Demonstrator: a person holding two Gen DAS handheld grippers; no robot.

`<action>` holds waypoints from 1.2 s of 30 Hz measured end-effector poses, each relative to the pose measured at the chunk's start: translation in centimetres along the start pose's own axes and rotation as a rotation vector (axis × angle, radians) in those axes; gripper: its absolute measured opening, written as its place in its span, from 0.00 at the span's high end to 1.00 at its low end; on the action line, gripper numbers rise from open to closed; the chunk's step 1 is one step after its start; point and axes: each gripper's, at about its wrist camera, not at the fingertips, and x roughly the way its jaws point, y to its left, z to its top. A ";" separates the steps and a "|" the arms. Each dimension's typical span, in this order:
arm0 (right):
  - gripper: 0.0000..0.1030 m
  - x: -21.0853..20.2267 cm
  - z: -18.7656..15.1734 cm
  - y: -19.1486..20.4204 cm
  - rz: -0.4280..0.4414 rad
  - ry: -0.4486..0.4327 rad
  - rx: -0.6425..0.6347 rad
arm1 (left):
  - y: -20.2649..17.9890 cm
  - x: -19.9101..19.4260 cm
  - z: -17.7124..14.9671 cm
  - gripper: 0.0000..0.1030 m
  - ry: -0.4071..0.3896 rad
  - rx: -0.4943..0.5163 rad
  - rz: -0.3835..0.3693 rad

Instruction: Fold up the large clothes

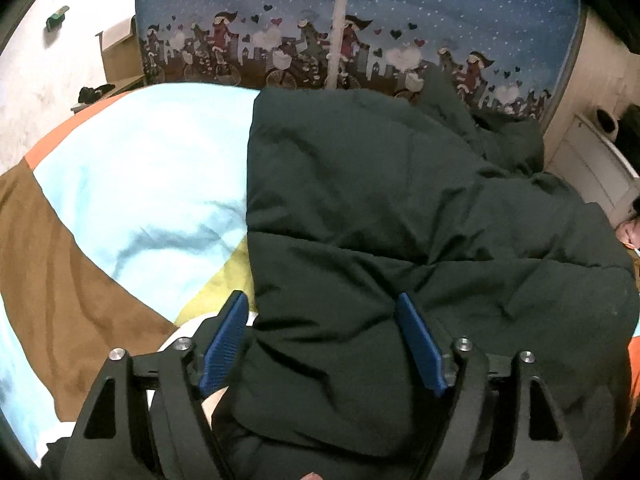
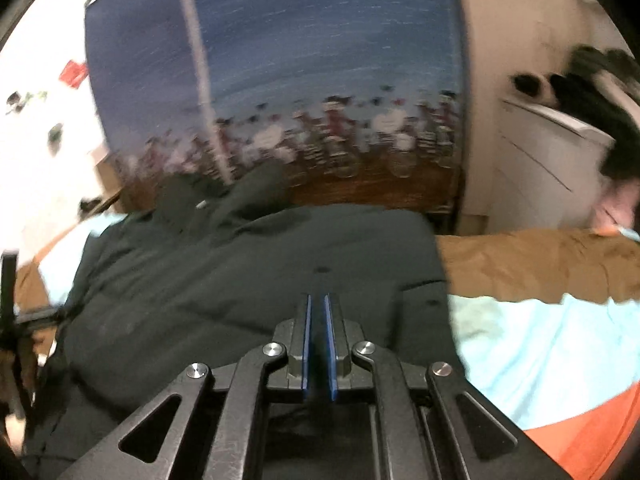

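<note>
A large dark green padded jacket [image 1: 380, 208] lies on a bed with a light blue, brown, yellow and orange cover [image 1: 132, 184]. My left gripper [image 1: 324, 304] is open, its blue pads [image 1: 224, 344] wide apart, astride the jacket's near left edge; I cannot tell if they touch it. In the right wrist view the jacket [image 2: 240, 272] fills the middle and left, blurred by motion. My right gripper [image 2: 317, 300] is shut with only a thin gap between its blue pads, hovering over the jacket's near right part; nothing shows between them.
A blue patterned curtain [image 1: 360, 20] hangs behind the bed. A white cabinet [image 2: 552, 152] stands at the right, with dark items on top. A person's face [image 1: 628, 232] shows at the right edge. The bed cover [image 2: 552, 352] lies bare to the jacket's right.
</note>
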 end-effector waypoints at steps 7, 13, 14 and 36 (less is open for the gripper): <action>0.93 4.6 -2.2 0.6 0.026 0.133 -0.008 | -0.4 0.8 0.0 0.15 0.002 0.047 0.040; 0.93 5.7 -3.6 0.1 0.051 0.135 0.011 | -1.4 1.4 -0.4 0.10 -0.029 0.123 0.097; 0.93 5.6 -3.5 0.0 0.052 0.135 0.013 | -1.2 1.3 -0.4 0.10 -0.027 0.113 0.088; 0.30 15.6 13.2 2.3 0.093 0.105 0.156 | -7.4 6.0 17.4 0.11 -0.031 0.111 -0.021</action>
